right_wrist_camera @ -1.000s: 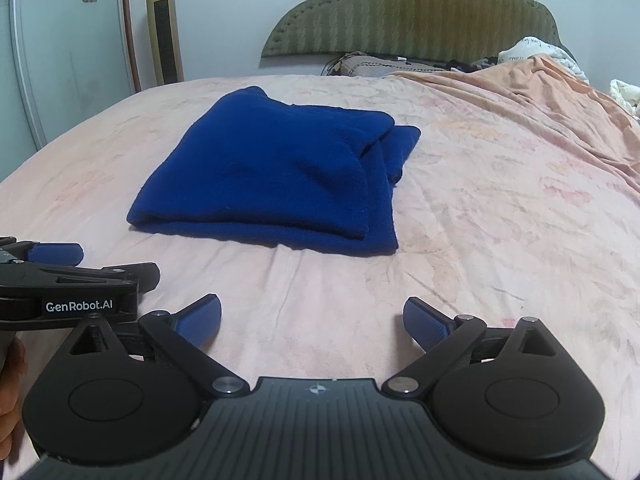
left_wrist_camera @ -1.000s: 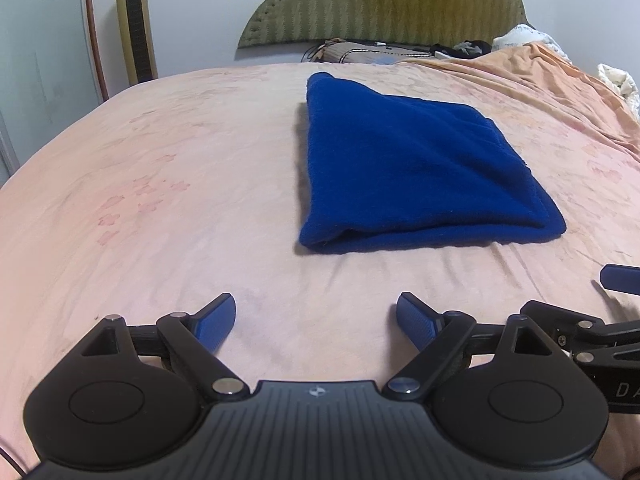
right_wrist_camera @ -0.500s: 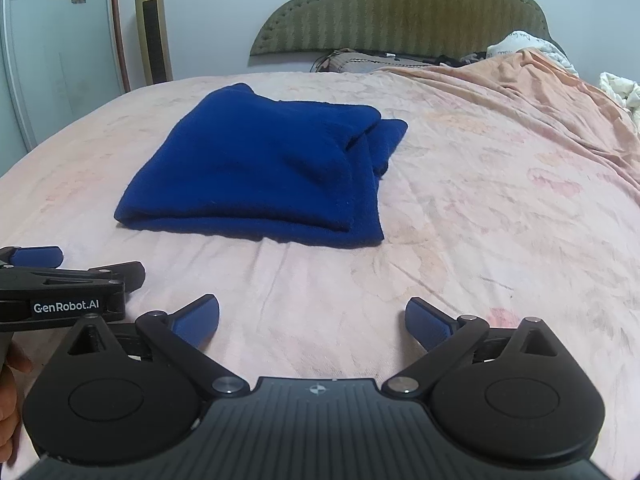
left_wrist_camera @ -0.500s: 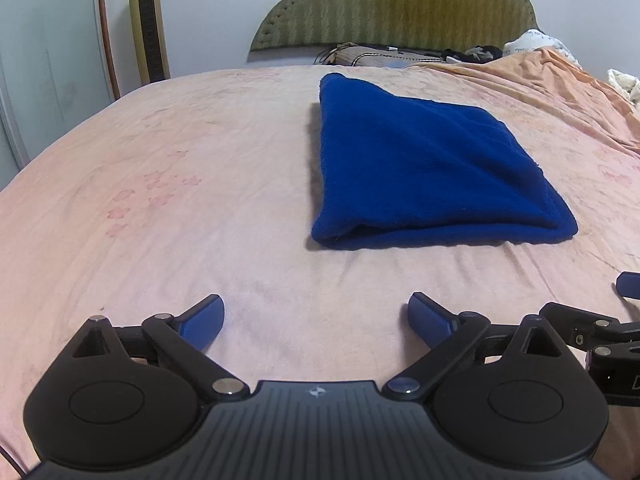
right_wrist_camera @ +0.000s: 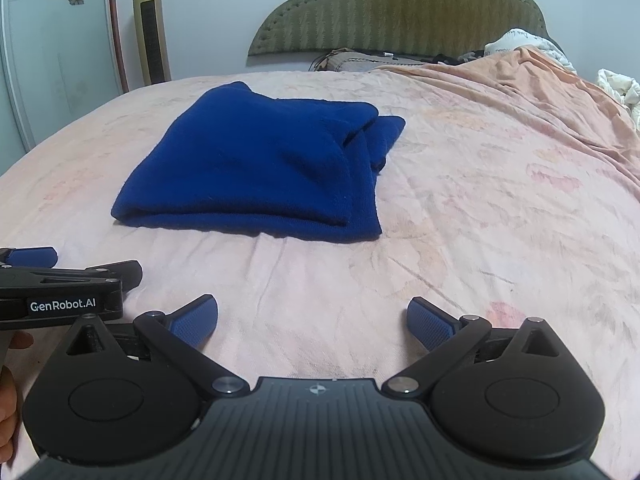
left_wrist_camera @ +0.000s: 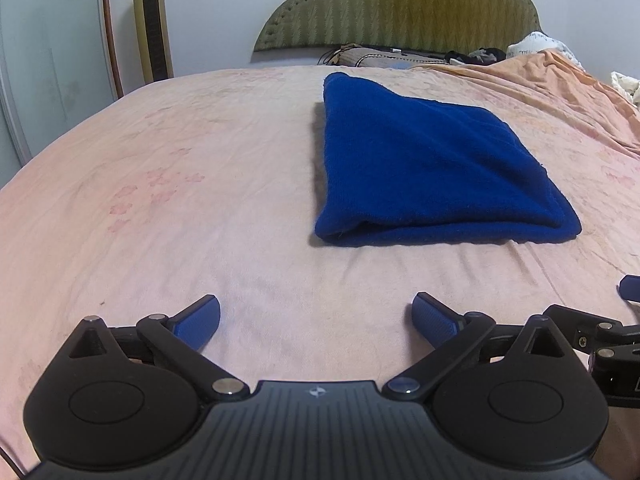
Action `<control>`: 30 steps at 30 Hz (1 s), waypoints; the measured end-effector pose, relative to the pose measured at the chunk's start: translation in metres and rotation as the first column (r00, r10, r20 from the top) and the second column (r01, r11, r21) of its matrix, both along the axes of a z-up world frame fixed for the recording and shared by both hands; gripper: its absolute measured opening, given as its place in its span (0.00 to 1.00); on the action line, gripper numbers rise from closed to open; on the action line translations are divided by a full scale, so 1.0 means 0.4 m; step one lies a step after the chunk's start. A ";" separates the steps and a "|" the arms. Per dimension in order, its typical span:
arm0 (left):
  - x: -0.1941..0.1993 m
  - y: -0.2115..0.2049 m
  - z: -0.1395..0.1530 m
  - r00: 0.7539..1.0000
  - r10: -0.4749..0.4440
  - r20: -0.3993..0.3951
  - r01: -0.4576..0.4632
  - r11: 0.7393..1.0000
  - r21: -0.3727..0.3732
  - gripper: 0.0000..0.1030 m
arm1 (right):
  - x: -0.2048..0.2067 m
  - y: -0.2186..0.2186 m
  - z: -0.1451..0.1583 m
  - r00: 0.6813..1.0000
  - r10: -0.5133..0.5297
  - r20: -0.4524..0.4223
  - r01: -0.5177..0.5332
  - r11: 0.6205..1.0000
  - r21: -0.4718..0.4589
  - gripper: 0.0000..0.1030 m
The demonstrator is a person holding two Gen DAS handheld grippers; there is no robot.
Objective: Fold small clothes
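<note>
1. The bed (left_wrist_camera: 168, 208), under a pale pink floral sheet (right_wrist_camera: 500, 208), fills both views; a green padded headboard (left_wrist_camera: 404, 12) stands at its far end.
2. A folded blue garment (left_wrist_camera: 420, 172) lies flat mid-bed; in the right wrist view its layered edges show on the right side (right_wrist_camera: 256, 168).
3. The left tool (left_wrist_camera: 316, 318) hangs near the sheet, well short of the garment, jaws spread and holding nothing.
4. The right tool (right_wrist_camera: 312, 320) sits just beside it, likewise spread wide and bare.
</note>
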State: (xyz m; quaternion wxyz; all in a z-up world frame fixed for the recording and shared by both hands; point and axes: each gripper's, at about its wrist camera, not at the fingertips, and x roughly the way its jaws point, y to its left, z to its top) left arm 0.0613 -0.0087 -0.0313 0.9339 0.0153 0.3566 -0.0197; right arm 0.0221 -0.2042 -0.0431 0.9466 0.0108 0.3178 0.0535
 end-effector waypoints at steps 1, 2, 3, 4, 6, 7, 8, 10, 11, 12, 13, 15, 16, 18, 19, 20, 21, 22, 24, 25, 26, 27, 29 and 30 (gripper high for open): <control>-0.001 0.000 0.000 1.000 0.000 0.000 0.000 1.000 0.000 1.00 | 0.000 0.000 0.000 1.000 0.000 0.001 0.000 1.000 0.000 0.99; -0.001 0.000 -0.001 1.000 0.000 0.001 0.000 1.000 0.000 1.00 | -0.001 0.000 -0.001 1.000 -0.001 0.003 0.001 1.000 0.001 0.99; -0.001 0.000 0.000 1.000 0.000 0.000 0.000 1.000 0.000 1.00 | 0.000 -0.001 -0.001 1.000 -0.001 0.003 0.001 1.000 0.002 0.99; -0.001 0.000 -0.001 1.000 0.000 0.000 0.000 1.000 0.001 1.00 | 0.000 -0.001 -0.001 1.000 0.000 0.005 0.000 1.000 0.003 0.99; -0.001 0.000 -0.001 1.000 0.000 0.000 0.000 1.000 -0.001 1.00 | 0.002 0.000 -0.001 1.000 0.000 0.008 0.000 1.000 0.002 0.99; -0.001 0.000 -0.001 1.000 0.000 0.000 0.000 1.000 0.000 1.00 | 0.003 0.001 -0.001 1.000 -0.001 0.009 0.001 1.000 0.002 0.99; -0.002 -0.001 -0.001 1.000 0.000 0.000 0.000 1.000 0.000 1.00 | 0.001 0.003 0.000 1.000 -0.001 0.010 0.001 1.000 0.002 0.99; -0.001 0.000 0.000 1.000 -0.001 -0.001 0.001 1.000 0.002 1.00 | 0.001 0.005 0.001 1.000 0.001 0.013 -0.001 1.000 0.001 0.99; -0.001 0.000 0.000 1.000 -0.001 -0.001 0.001 1.000 0.002 1.00 | 0.000 0.006 0.001 1.000 0.001 0.014 -0.001 1.000 -0.001 0.99; -0.001 0.000 0.000 1.000 -0.001 -0.001 0.001 1.000 0.001 1.00 | -0.001 0.007 0.002 1.000 0.000 0.015 0.000 1.000 -0.001 0.99; -0.001 0.000 0.000 1.000 -0.001 -0.001 0.001 1.000 0.002 1.00 | 0.000 0.006 0.001 1.000 0.000 0.015 0.000 1.000 0.000 0.99; -0.001 0.000 0.000 1.000 0.000 -0.001 0.000 1.000 0.002 1.00 | 0.001 0.005 0.001 1.000 0.000 0.013 0.000 1.000 0.004 0.99; -0.001 0.000 0.000 1.000 0.000 -0.001 0.000 1.000 0.002 1.00 | 0.002 0.005 0.000 1.000 -0.001 0.009 0.001 1.000 0.007 0.99; -0.001 0.000 0.000 1.000 0.000 -0.001 0.000 1.000 0.002 1.00 | 0.001 0.004 0.000 1.000 -0.003 0.009 0.003 1.000 0.010 0.99; -0.001 0.000 0.000 1.000 0.000 0.000 0.000 1.000 0.002 1.00 | 0.001 0.005 0.000 1.000 -0.003 0.010 0.003 1.000 0.010 0.99; -0.001 -0.001 0.000 1.000 0.000 0.000 0.000 1.000 0.002 1.00 | 0.000 0.005 0.000 1.000 -0.003 0.011 0.003 1.000 0.009 0.99; -0.001 0.000 0.000 1.000 0.000 0.000 0.000 1.000 0.002 1.00 | 0.000 0.006 0.000 1.000 -0.002 0.012 0.002 1.000 0.008 0.99; -0.001 0.000 0.000 1.000 0.000 0.000 0.000 1.000 0.002 1.00 | -0.001 0.006 -0.001 1.000 -0.002 0.013 0.002 1.000 0.008 0.99; -0.001 0.000 0.000 1.000 0.000 0.000 0.000 1.000 0.002 1.00 | -0.001 0.006 -0.001 1.000 0.000 0.013 0.000 1.000 0.009 0.99; -0.001 0.000 0.000 1.000 0.000 0.000 0.000 1.000 0.002 1.00 | -0.002 0.007 -0.001 1.000 0.000 0.013 0.000 1.000 0.009 0.99; -0.001 0.000 0.000 1.000 0.000 0.000 0.000 1.000 0.002 1.00 | -0.002 0.007 -0.001 1.000 0.000 0.013 0.000 1.000 0.008 0.99; -0.001 0.000 0.000 1.000 0.000 -0.001 0.000 1.000 0.002 1.00 | -0.002 0.007 -0.001 1.000 0.001 0.013 -0.001 1.000 0.009 0.99; -0.001 -0.001 0.000 1.000 0.000 0.000 0.000 1.000 0.002 1.00 | -0.003 0.009 -0.001 1.000 0.003 0.013 -0.003 1.000 0.009 0.99; -0.001 0.000 0.000 1.000 0.000 0.000 0.000 1.000 0.002 1.00 | -0.004 0.009 -0.001 1.000 0.003 0.013 -0.003 1.000 0.008 0.99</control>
